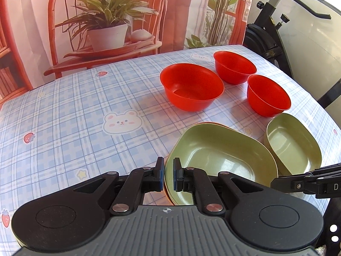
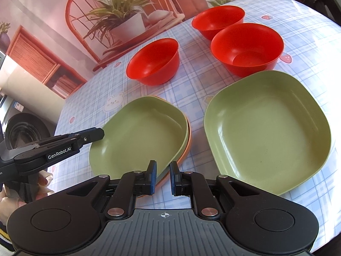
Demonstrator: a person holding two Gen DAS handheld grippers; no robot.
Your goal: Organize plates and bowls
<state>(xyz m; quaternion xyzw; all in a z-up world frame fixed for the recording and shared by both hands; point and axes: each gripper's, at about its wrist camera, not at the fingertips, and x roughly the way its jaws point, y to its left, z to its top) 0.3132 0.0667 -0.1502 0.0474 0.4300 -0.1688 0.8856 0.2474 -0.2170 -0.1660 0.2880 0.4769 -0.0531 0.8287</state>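
A green plate (image 1: 223,155) (image 2: 138,136) lies nested in an orange plate (image 2: 189,140) near the table's front edge. My left gripper (image 1: 169,175) is shut on this stack's rim at its left side, and its tip (image 2: 102,133) shows in the right wrist view. My right gripper (image 2: 163,177) is shut on the stack's near right rim, and its tip (image 1: 275,183) shows in the left wrist view. A second green plate (image 2: 266,132) (image 1: 294,145) lies alone to the right. Behind stand three red bowls: one large (image 1: 191,87) (image 2: 153,61) and two more (image 2: 217,21) (image 2: 247,47).
The table (image 1: 85,117) has a blue checked cloth with bear and strawberry prints. A printed backdrop (image 1: 106,21) with a plant hangs behind it. An exercise bike (image 1: 272,32) stands past the right edge. A person's hand (image 2: 42,179) holds the left gripper.
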